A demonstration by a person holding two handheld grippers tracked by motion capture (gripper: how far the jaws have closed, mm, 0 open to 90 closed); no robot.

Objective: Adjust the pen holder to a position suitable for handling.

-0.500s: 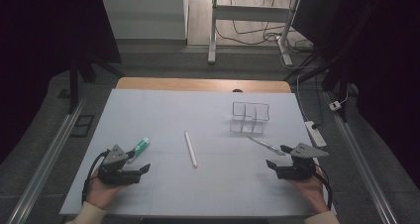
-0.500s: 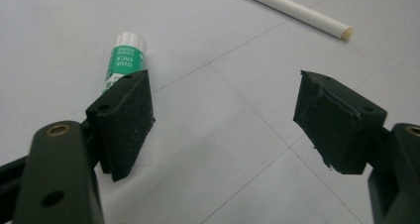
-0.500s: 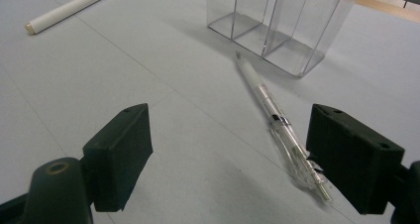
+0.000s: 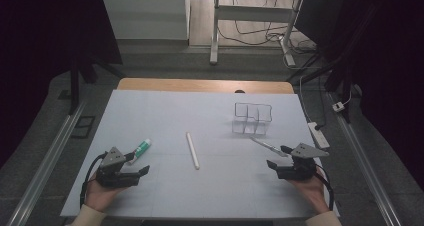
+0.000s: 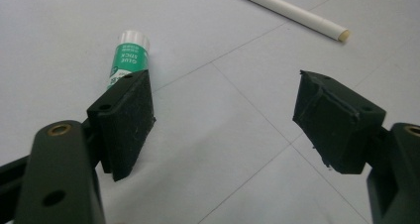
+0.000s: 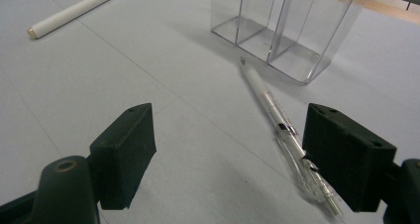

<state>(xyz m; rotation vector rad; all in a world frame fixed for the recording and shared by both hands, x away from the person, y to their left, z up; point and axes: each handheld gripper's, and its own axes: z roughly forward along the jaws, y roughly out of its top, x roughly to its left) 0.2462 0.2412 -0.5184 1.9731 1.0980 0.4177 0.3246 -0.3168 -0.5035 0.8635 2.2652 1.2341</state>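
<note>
A green glue stick (image 4: 140,150) (image 5: 128,58) with a white cap lies on the pale mat just beyond my left gripper (image 4: 141,166) (image 5: 223,120), which is open and empty. A white rod (image 4: 192,150) (image 5: 287,11) (image 6: 74,11) lies in the middle of the mat. A clear pen (image 4: 267,146) (image 6: 282,130) lies in front of a clear plastic organizer (image 4: 252,119) (image 6: 282,26) with several compartments. My right gripper (image 4: 276,157) (image 6: 228,154) is open and empty, with the pen's near end beside its right jaw.
The pale mat (image 4: 200,121) covers a wooden table whose far edge (image 4: 205,85) shows. A power strip (image 4: 319,135) lies off the mat's right side. Metal rails (image 4: 45,161) run along both sides, and a desk frame (image 4: 215,31) stands beyond.
</note>
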